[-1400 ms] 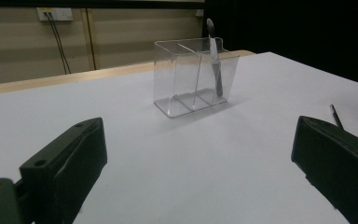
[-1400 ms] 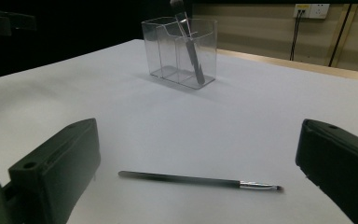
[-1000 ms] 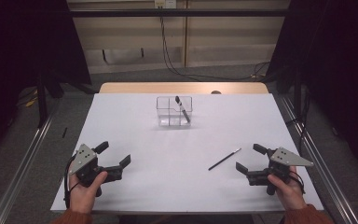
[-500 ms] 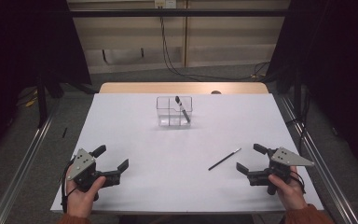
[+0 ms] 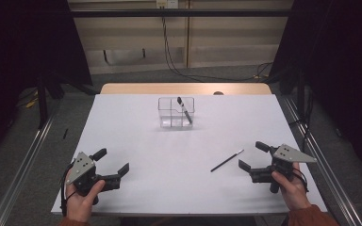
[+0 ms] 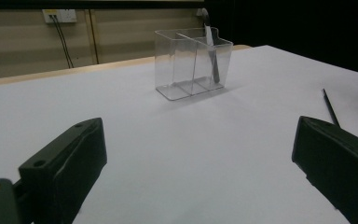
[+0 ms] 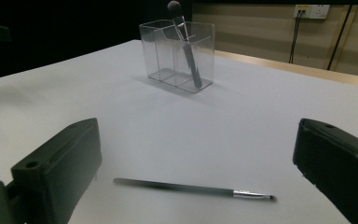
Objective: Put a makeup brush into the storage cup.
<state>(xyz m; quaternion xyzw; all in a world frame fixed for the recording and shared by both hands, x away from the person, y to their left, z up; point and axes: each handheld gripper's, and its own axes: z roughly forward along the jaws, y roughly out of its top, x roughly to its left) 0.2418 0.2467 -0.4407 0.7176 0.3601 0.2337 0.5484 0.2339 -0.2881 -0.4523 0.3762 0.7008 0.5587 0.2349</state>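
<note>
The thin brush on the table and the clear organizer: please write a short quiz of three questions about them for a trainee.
1. True or false: the thin brush lies flat on the white table, apart from both hand-held grippers.
2. Which hand-held gripper is nearer to that brush? A) left hand-held gripper B) right hand-held gripper
3. Fill in: the dark-tipped brush stands tilted inside the clear ____.

Key
1. True: it rests on the table and nothing touches it.
2. B: in the right gripper view it lies just ahead, between the open jaws.
3. Organizer: the brush leans in the compartment at its right end in the high view.
</note>
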